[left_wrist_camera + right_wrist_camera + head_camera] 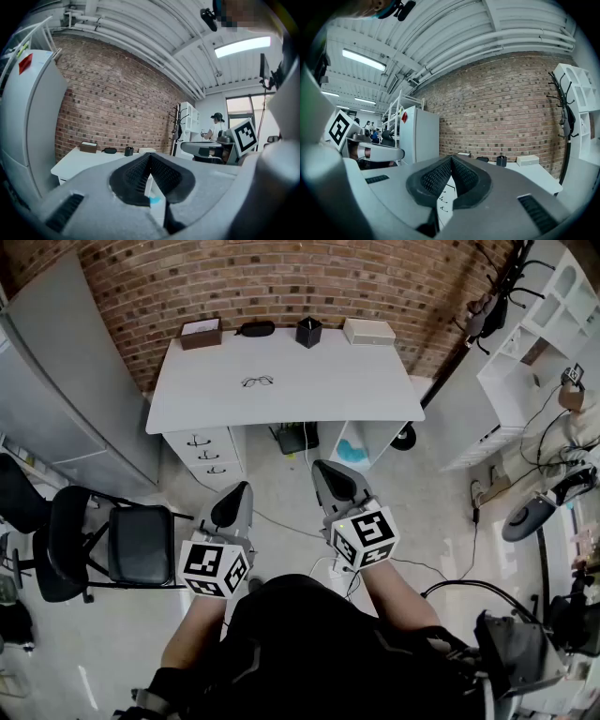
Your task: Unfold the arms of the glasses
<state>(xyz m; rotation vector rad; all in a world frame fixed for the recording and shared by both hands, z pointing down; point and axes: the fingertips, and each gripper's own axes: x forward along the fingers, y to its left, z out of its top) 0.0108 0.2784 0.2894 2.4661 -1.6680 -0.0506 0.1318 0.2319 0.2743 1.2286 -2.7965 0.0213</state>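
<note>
A pair of dark-framed glasses (257, 382) lies alone on the white desk (309, 395), roughly at its middle. Both grippers hover well short of the desk, held level over the floor. My left gripper (234, 503) is shut with nothing between its jaws, and its tip (150, 156) points at the desk. My right gripper (333, 479) is shut and empty too, its tip (451, 159) aimed at the desk and brick wall. The glasses do not show in either gripper view.
Along the desk's back edge stand a brown box (201, 333), a black case (255, 328), a black pen cup (308, 331) and a white box (368, 331). A black chair (131, 545) stands at the left, white shelving (539, 343) at the right. Cables trail on the floor.
</note>
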